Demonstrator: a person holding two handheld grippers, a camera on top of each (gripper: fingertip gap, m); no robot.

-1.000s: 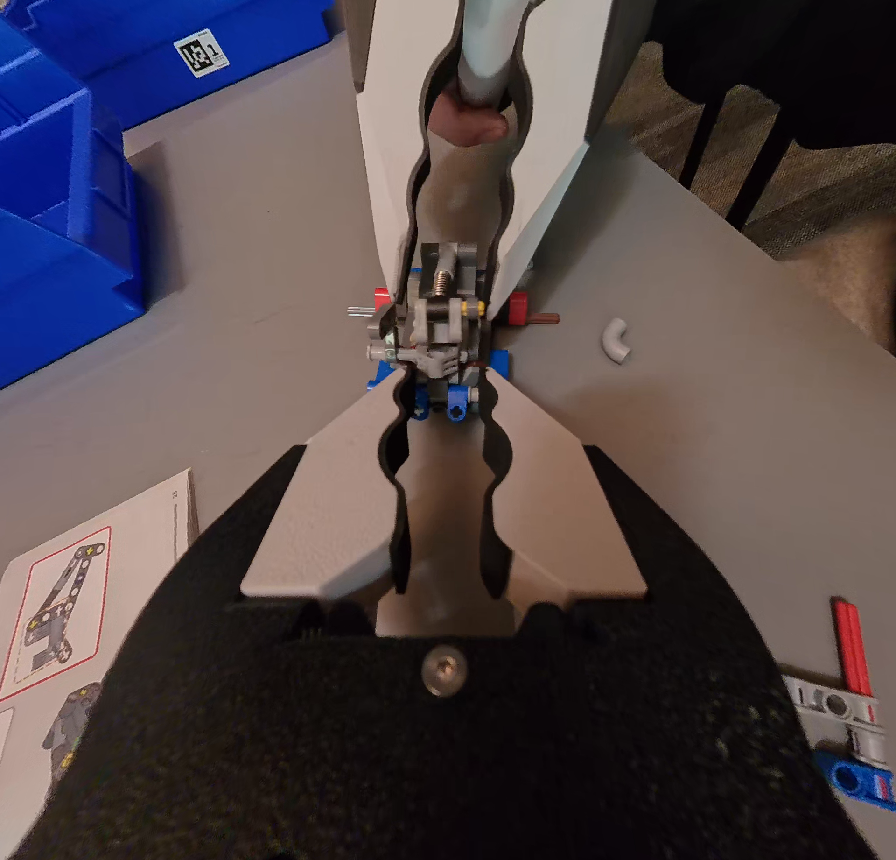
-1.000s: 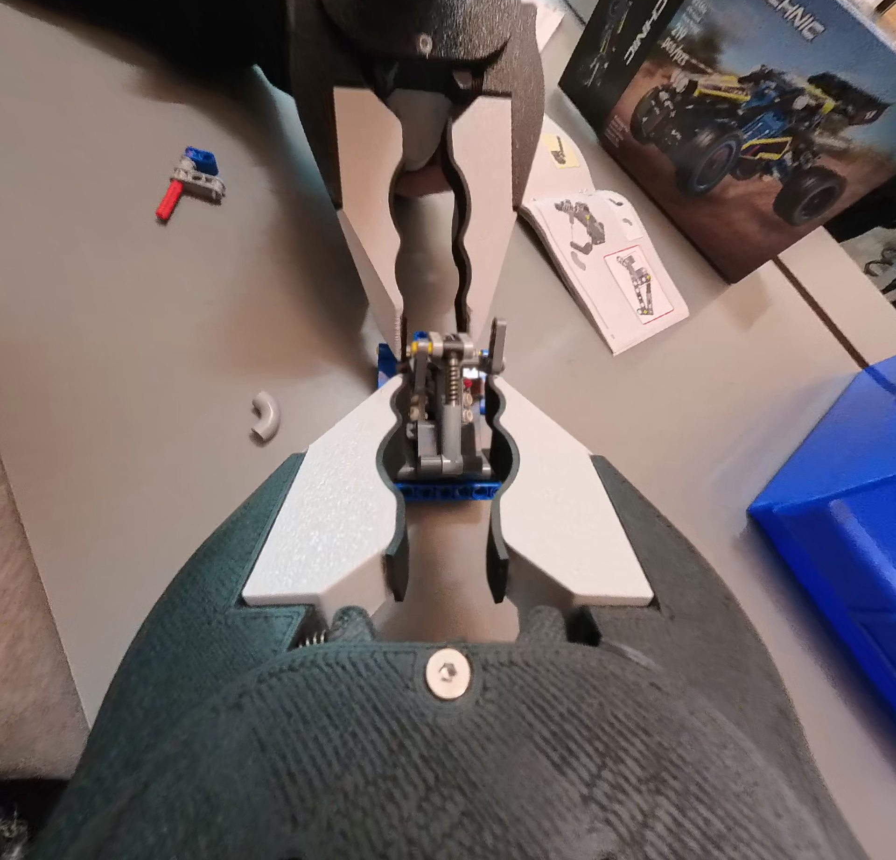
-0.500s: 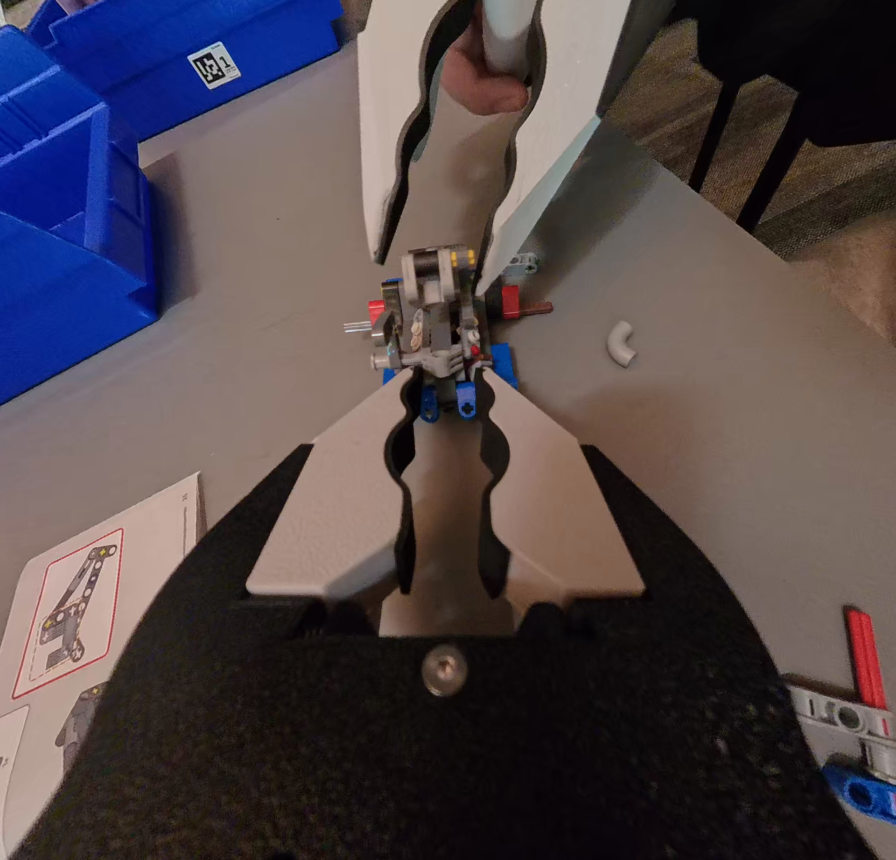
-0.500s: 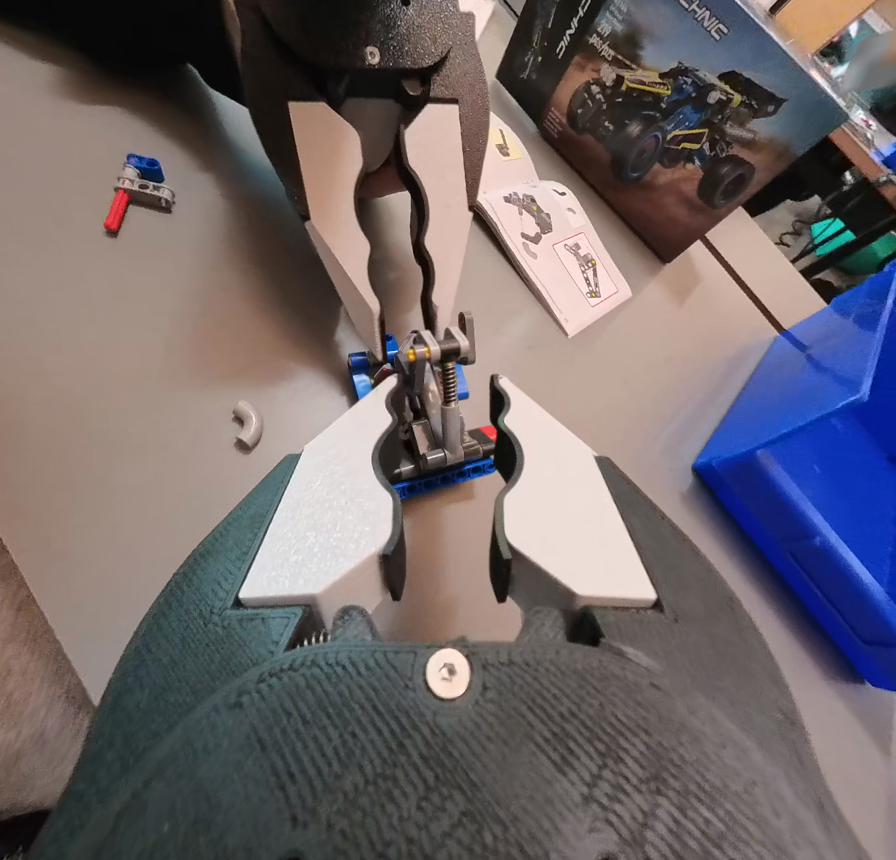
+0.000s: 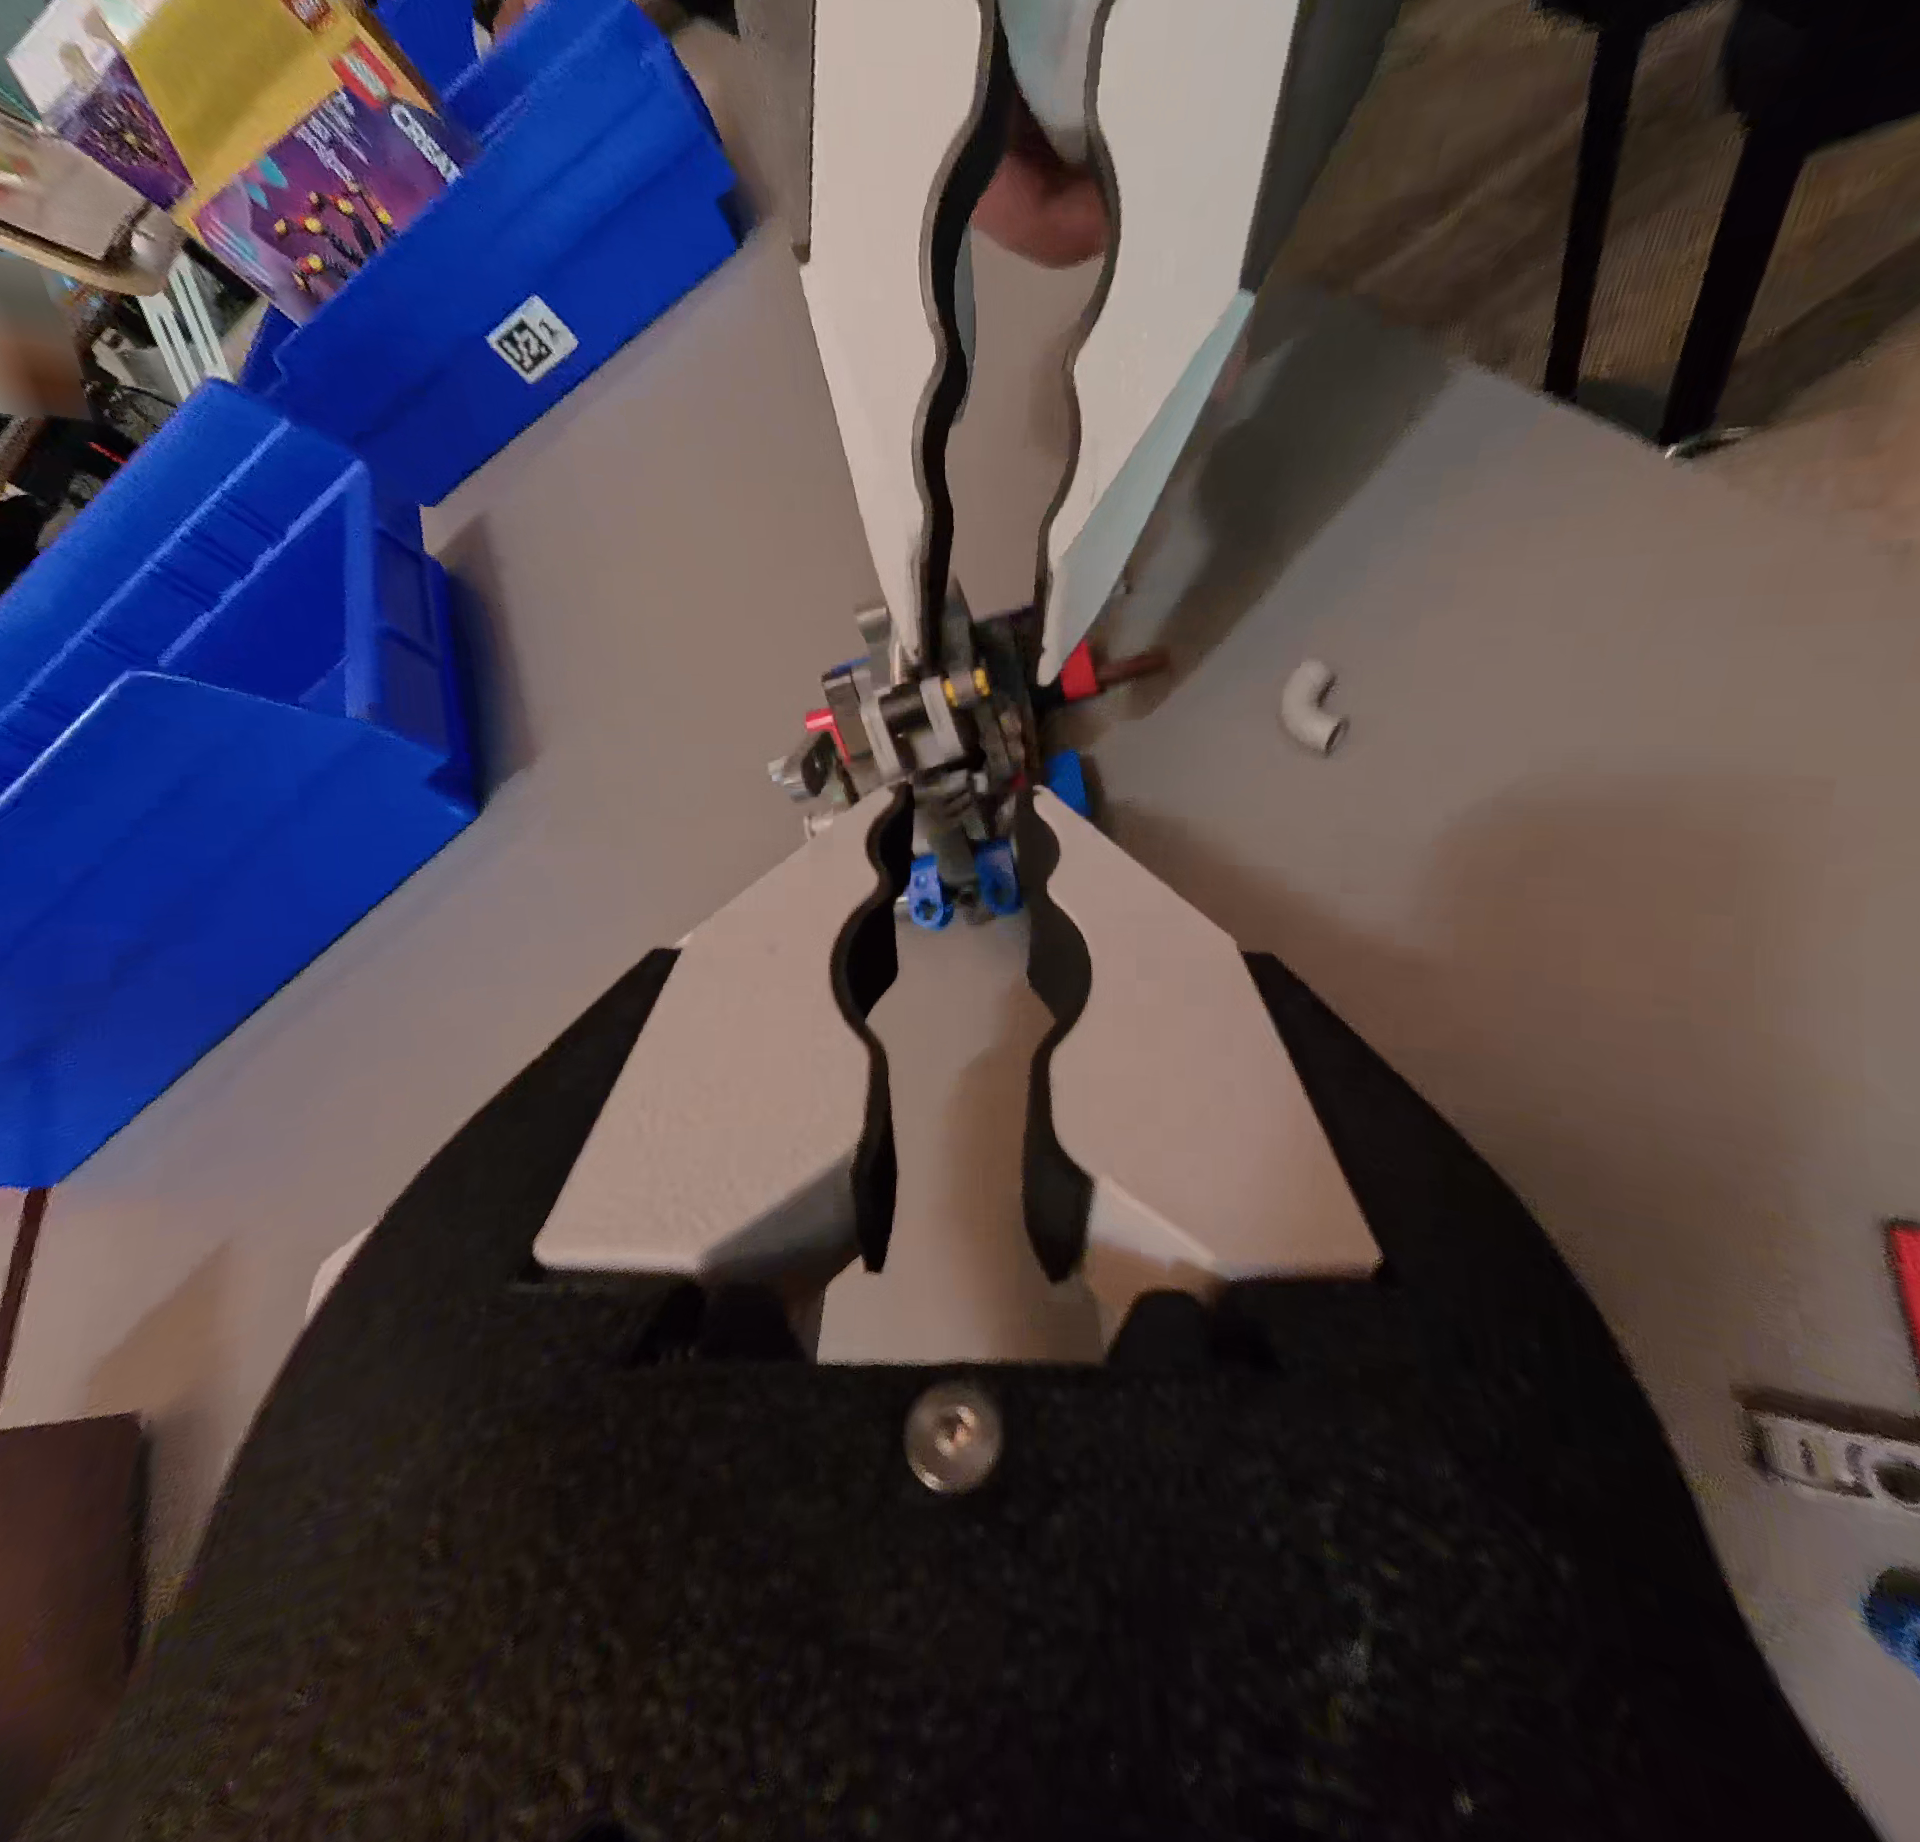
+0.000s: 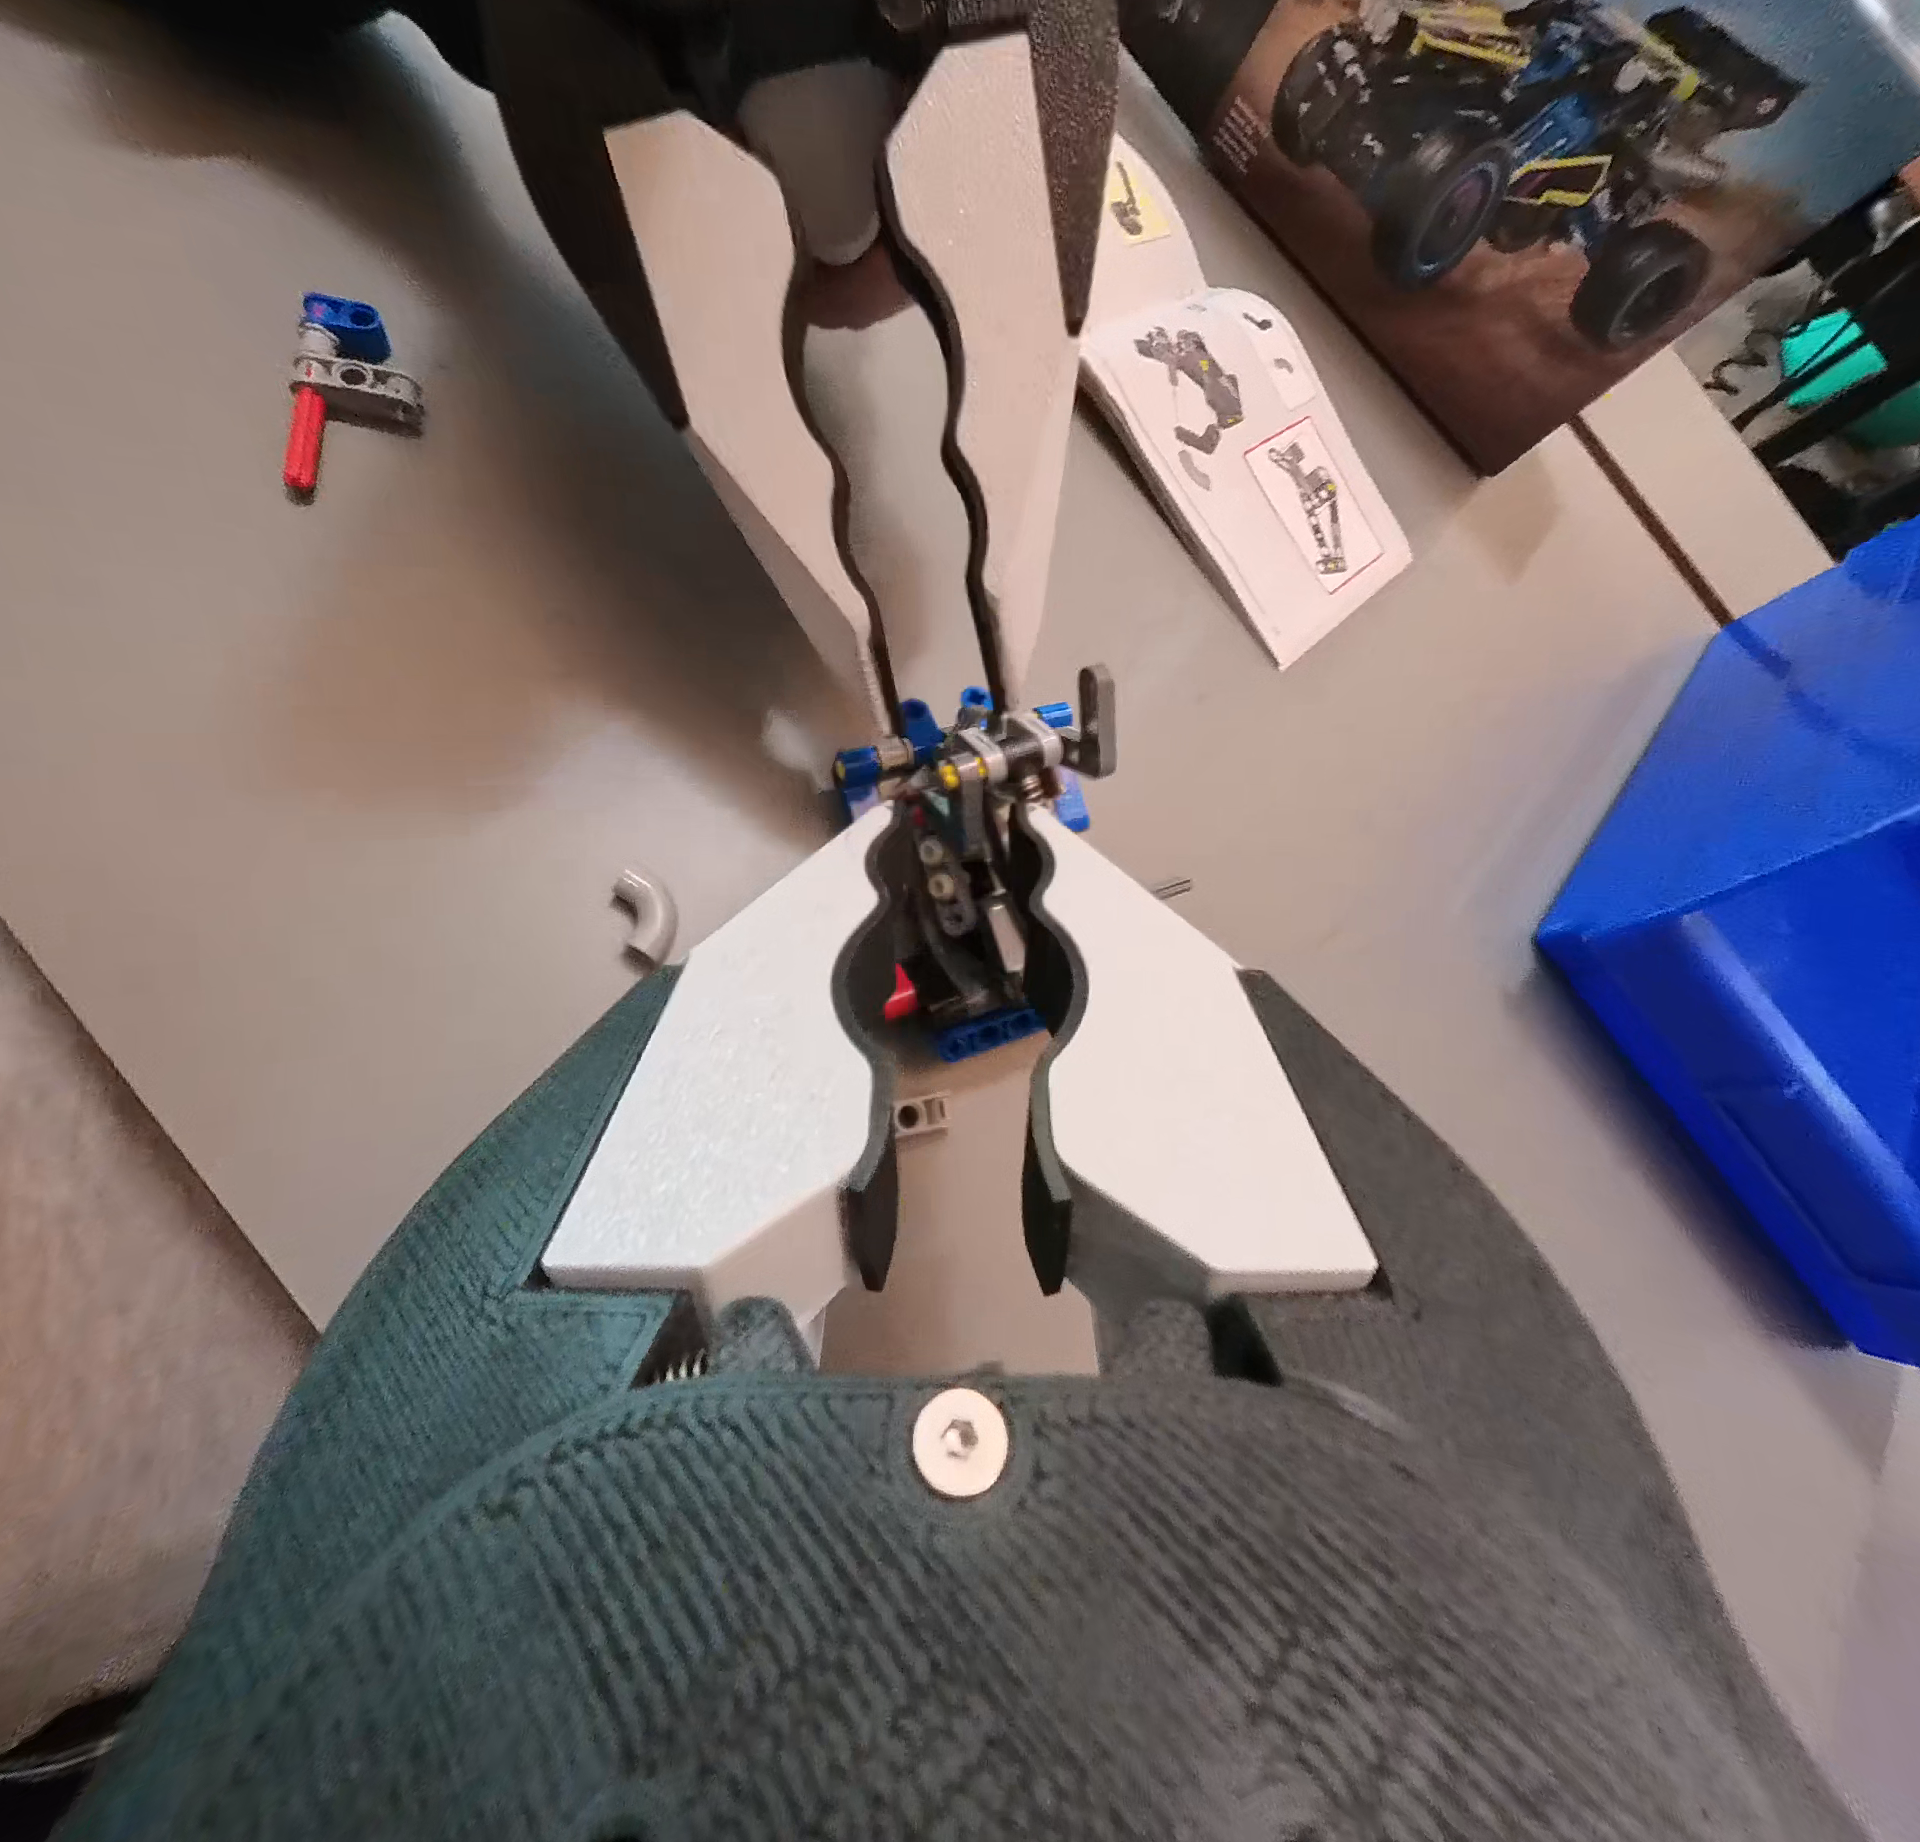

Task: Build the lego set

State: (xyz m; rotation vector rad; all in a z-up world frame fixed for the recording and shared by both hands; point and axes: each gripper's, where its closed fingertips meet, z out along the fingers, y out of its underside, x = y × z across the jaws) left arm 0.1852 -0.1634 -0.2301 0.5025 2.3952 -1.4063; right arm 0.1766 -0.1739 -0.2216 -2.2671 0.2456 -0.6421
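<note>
We see printed writing and a brand mark on the toy box [image 6: 1507, 151] with a buggy picture at 1 o'clock in the right wrist view, and on the yellow and purple box [image 5: 239, 119] at 10 o'clock in the left wrist view. A coded sticker [image 5: 531, 338] sits on a blue bin [image 5: 499, 234]. An open instruction booklet [image 6: 1247, 483] lies on the grey table [image 6: 364, 701]. A white elbow piece [image 5: 1311, 706] lies at 3 o'clock of the brick assembly [image 5: 925, 722]. A small red, grey and blue piece [image 6: 343, 379] lies at 10 o'clock. The left gripper [image 5: 956, 805] is closed on the assembly from one end, its fingertips against the sides. The right gripper [image 6: 961, 836] clamps the opposite end, the assembly deep between its fingers.
</note>
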